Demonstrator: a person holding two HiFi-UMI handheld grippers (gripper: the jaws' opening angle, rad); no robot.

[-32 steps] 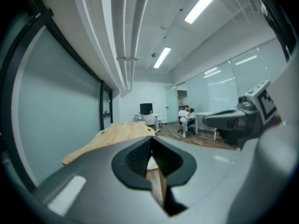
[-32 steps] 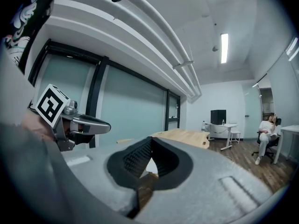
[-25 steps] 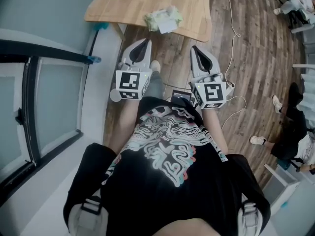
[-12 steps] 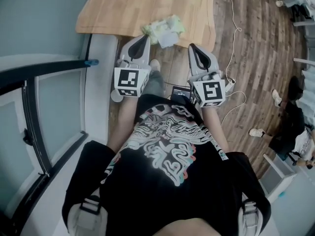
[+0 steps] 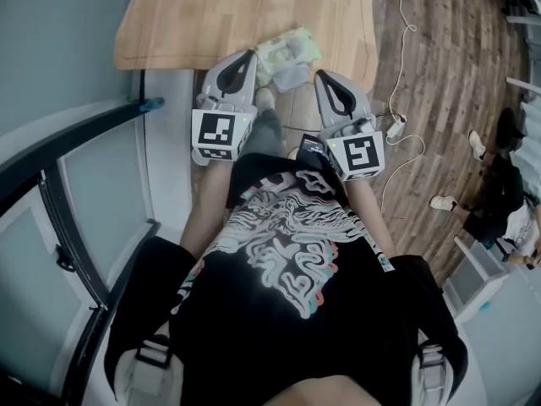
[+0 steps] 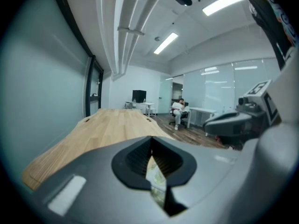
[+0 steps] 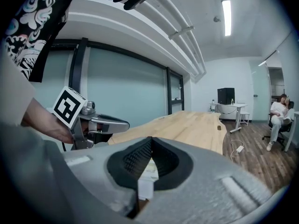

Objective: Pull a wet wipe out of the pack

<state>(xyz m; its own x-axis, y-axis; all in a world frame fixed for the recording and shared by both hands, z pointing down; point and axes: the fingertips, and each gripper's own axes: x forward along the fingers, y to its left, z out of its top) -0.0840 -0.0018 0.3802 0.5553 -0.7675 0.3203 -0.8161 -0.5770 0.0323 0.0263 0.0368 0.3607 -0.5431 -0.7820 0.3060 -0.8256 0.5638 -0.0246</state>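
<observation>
1. The pack (image 5: pixel 287 49) lies on the near edge of the table (image 5: pixel 211 15), with a white flap (image 5: pixel 292 76) on its near side.
2. The left gripper (image 5: pixel 249 55) has its tip just left of the pack. The right gripper (image 5: pixel 320 75) has its tip just right of the flap. Each has its jaws pressed together and holds nothing.
3. A cable (image 5: pixel 397 24) trails over the wood floor (image 5: pixel 439 83) to the right, and a glass wall (image 5: pixel 93 201) runs along the left.
4. Only the left gripper view shows the pack through the hollow behind the closed tips. It also shows a seated person (image 6: pixel 178 112) far down the room.
5. Only the right gripper view shows the flap through its own hollow. The left gripper's cube (image 7: pixel 69 107) is beside it, with a desk (image 7: pixel 233 107) beyond the table.
</observation>
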